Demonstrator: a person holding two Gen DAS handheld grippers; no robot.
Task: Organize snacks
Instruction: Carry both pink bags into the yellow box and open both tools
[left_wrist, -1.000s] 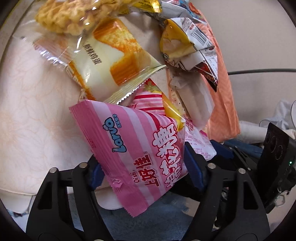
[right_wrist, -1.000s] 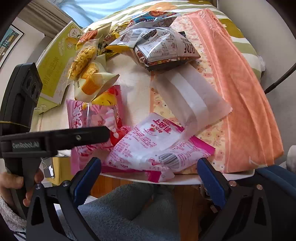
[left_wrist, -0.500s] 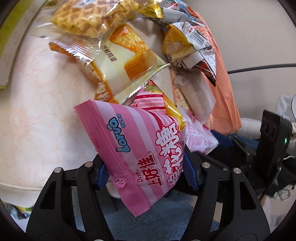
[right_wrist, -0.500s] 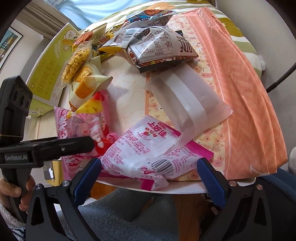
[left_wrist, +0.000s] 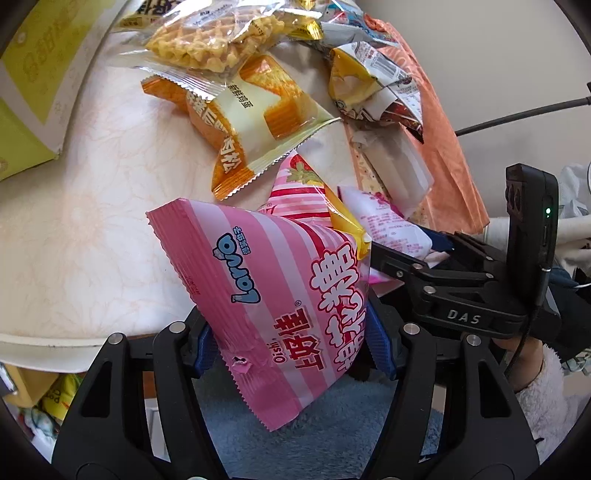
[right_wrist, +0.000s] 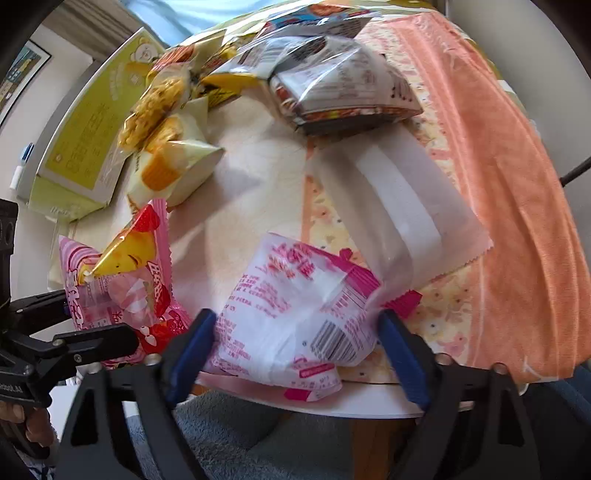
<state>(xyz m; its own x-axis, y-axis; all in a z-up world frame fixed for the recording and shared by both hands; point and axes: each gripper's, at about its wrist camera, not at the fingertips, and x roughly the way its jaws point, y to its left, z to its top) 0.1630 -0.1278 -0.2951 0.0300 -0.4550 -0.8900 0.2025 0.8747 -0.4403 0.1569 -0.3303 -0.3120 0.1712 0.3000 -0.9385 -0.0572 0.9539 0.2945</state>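
A pink striped snack bag (left_wrist: 266, 288) hangs tilted above the table edge, and my left gripper (left_wrist: 291, 347) is shut on its lower part. In the right wrist view that same bag (right_wrist: 122, 295) sits at the left, between the left gripper's black fingers (right_wrist: 92, 339). A white and pink snack bag (right_wrist: 295, 314) lies at the near rim of the round table (right_wrist: 369, 402). My right gripper (right_wrist: 295, 343) has its jaws closing on this bag, and both blue pads touch its sides. In the left wrist view the right gripper's black fingers (left_wrist: 424, 266) reach in from the right.
A cake packet (left_wrist: 258, 122), a waffle packet (left_wrist: 214, 44) and a dark foil bag (right_wrist: 340, 92) lie farther back. A flat white packet (right_wrist: 399, 206) rests on an orange cloth (right_wrist: 517, 184). A yellow-green box (right_wrist: 92, 129) stands at the left. A person's hand (left_wrist: 524, 354) is at the right.
The right gripper's jaws have come in from wide apart to both sides of the white and pink bag. The left gripper has lifted the pink striped bag a little.
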